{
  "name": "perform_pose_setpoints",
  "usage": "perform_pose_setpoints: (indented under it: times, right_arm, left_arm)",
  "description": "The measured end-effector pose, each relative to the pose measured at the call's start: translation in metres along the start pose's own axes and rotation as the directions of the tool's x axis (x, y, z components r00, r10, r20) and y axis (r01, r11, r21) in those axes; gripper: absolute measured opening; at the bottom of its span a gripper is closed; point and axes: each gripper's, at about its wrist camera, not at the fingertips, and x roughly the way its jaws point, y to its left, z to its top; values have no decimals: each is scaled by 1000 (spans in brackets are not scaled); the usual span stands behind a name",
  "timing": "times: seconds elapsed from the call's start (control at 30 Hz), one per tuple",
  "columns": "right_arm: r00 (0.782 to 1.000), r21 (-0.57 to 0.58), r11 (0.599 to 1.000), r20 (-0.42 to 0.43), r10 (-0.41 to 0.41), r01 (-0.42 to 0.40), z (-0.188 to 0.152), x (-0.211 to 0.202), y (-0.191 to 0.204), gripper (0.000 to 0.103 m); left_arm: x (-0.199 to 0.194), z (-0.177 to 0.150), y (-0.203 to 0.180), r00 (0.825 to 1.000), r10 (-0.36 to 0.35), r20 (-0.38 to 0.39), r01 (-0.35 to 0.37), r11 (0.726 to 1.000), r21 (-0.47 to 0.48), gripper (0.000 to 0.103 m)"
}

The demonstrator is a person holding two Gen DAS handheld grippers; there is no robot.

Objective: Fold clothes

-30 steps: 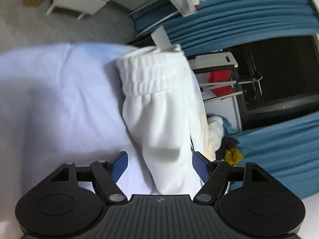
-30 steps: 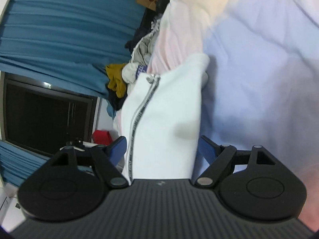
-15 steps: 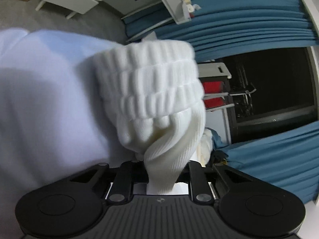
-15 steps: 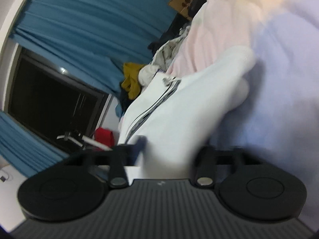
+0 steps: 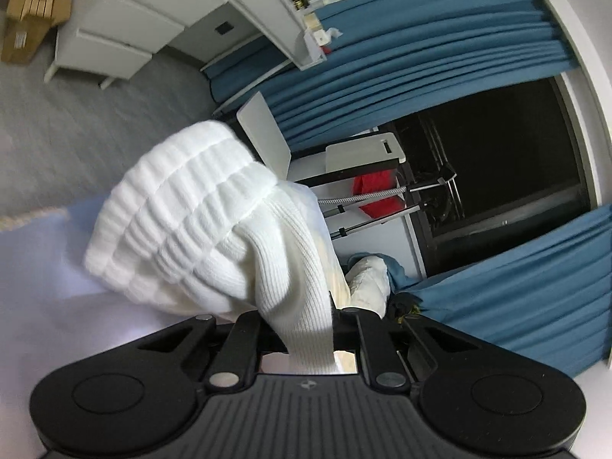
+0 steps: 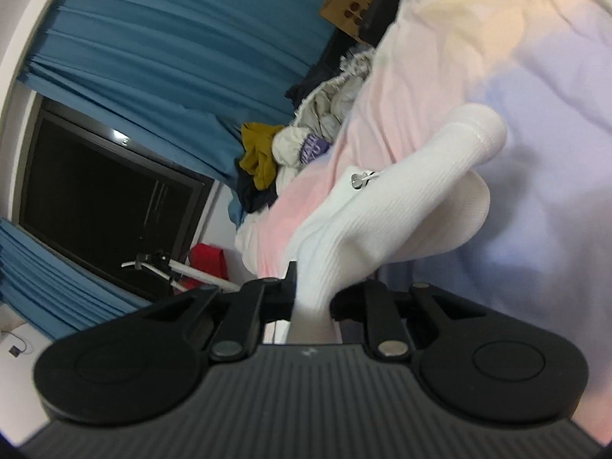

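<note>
White knitted garment (image 5: 244, 244) was held at two places, one in each gripper, above a pale lilac bed sheet (image 5: 42, 267). In the left wrist view the left gripper (image 5: 306, 329) had its jaws clamped on a bunched strip of the ribbed knit; the jaws had just been closing, and the cloth was between them. From the grip the fabric went up toward 11 o'clock and ended in a thick ribbed hem band (image 5: 172, 206), which hung free over the sheet. At 1 o'clock from the garment were blue curtains (image 5: 420, 49) and a dark window (image 5: 505, 176), and at 10 o'clock a white drawer cabinet (image 5: 114, 34) stood on the grey floor.

In the right wrist view the right gripper (image 6: 311, 306) was also pressed together on a fold of the same white garment (image 6: 397, 206); its jaws had just been closing too, with the cloth caught between them. The fabric rose from the grip toward 1 o'clock, and a small metal zipper pull (image 6: 359, 179) showed on its upper edge. Under it lay the sheet (image 6: 543, 176), lilac at 3 o'clock and pink at 12 o'clock. A pile of other clothes (image 6: 298, 141), with a mustard piece among them, lay at 11 o'clock, near the edge of the bed.
</note>
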Motion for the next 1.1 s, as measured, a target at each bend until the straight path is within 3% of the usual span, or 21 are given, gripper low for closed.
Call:
perform_pose_setpoints:
  times: [0.13, 0.27, 0.47, 0.53, 0.7, 0.73, 0.83, 0.93, 1.1]
  right_arm:
    - [999, 71, 997, -45, -29, 32, -9, -32, -10, 17]
    - [994, 67, 993, -64, -91, 96, -19, -56, -25, 17]
    - [983, 64, 985, -92, -156, 162, -25, -50, -47, 17]
    - [983, 42, 986, -92, -160, 164, -27, -48, -47, 16]
    - [983, 31, 987, -100, -157, 161, -26, -46, -50, 17]
    - [982, 23, 987, -103, -158, 161, -25, -46, -50, 17]
    - [982, 17, 987, -111, -155, 158, -24, -45, -51, 16]
    - [981, 6, 987, -113, -156, 158, -24, -44, -50, 16]
    - [981, -5, 988, -116, -156, 157, -23, -44, -48, 17]
  left_arm:
    - [-52, 0, 8, 998, 51, -28, -51, 999, 18, 12]
    - [-87, -5, 24, 990, 123, -73, -121, 992, 27, 13]
    - [-93, -23, 46, 983, 151, -102, -152, 988, -4, 16]
    - [-93, -25, 46, 980, 171, -107, -172, 985, -5, 20]
    - [-134, -47, 37, 972, 215, -91, -210, 975, 69, 60]
    - [-141, -50, 31, 970, 228, -80, -220, 971, 94, 60]
    - [-169, -58, 9, 961, 274, -34, -264, 947, 182, 61]
    - [-191, -66, -13, 948, 318, 23, -311, 906, 287, 62]
    - [-176, -86, -57, 941, 329, 77, -330, 843, 424, 63]
